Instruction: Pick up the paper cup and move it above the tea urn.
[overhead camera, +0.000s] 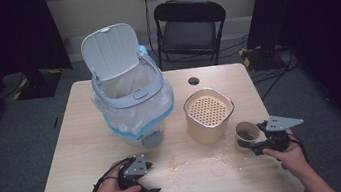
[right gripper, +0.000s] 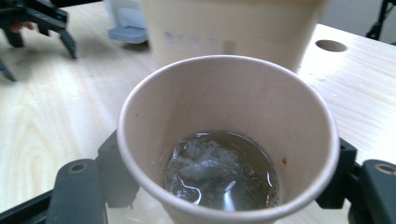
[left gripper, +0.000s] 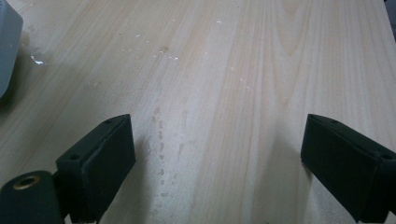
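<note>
We have the bin standing open at the far left of the surface, its lid tipped back and its liner draped loosely over the rim, and the cream strainer pot just right of it. The cup sits near the right edge, beside the pot, and our right tongs are clamped on its wall, one jaw on each side as the right gripper view shows; inside the cup there is dark liquid with a soggy tea bag lying in it. The biggest risk, as we judge it, is spilling: the cup is thin paper and the grip sits below the rim, so squeezing harder could buckle the wall, and a quick tilt on the way to the pot could slop tea over the surface, which already carries damp marks and crumbs. Next, pouring too fast might overshoot the strainer or carry the bag past the pot's rim. A slack grip could let the wet cup slide down between the jaws. Our left tongs rest on the surface with jaws wide apart and nothing between them, so they cannot steady the pot if it is nudged.
</note>
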`<state>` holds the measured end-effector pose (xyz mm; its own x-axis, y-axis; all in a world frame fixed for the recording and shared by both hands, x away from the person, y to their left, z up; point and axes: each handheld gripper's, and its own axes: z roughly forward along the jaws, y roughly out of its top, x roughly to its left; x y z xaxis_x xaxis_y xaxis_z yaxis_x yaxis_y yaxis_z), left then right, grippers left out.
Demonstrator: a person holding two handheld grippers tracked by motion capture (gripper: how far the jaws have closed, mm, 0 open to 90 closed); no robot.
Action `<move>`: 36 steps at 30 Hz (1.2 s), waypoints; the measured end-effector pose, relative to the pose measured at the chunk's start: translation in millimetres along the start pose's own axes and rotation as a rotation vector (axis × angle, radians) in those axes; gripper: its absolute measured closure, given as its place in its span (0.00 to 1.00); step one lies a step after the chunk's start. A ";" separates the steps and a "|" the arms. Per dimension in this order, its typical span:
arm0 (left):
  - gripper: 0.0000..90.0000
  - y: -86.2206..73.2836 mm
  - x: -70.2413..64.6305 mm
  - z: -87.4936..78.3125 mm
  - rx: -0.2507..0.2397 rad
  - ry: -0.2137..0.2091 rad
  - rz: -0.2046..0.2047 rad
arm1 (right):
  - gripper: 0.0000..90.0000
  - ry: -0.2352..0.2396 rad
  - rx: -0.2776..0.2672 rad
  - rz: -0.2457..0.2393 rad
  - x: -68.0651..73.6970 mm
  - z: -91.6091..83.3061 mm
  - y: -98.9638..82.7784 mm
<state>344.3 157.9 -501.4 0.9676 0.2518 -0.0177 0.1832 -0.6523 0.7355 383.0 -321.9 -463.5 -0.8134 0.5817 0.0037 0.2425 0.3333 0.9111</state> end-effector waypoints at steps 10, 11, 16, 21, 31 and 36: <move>0.10 0.0 -0.3 0.2 0.000 0.000 -0.005 | 0.29 -0.048 0.035 -0.002 -27.5 8.9 3.8; 0.10 0.0 -0.4 0.1 0.001 0.002 -0.005 | 0.29 -0.053 0.034 -0.002 -30.6 9.7 4.7; 0.10 -0.1 -0.5 0.2 -0.001 0.001 -0.005 | 0.29 -0.080 0.031 0.004 -43.8 14.9 11.4; 0.10 -0.2 -0.5 0.5 -0.004 0.001 -0.006 | 0.29 -0.094 0.035 -0.005 -53.0 19.2 20.8; 0.10 0.1 -0.4 0.1 0.004 0.002 -0.003 | 0.29 -0.120 0.033 0.000 -74.4 26.9 40.3; 0.10 0.1 -0.4 0.1 0.004 0.002 -0.002 | 0.29 -0.151 0.038 -0.006 -86.4 29.6 49.7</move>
<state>343.9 157.7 -501.4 0.9669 0.2547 -0.0181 0.1861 -0.6545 0.7328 481.0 -333.6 -430.8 -0.7271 0.6833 -0.0665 0.2600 0.3637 0.8945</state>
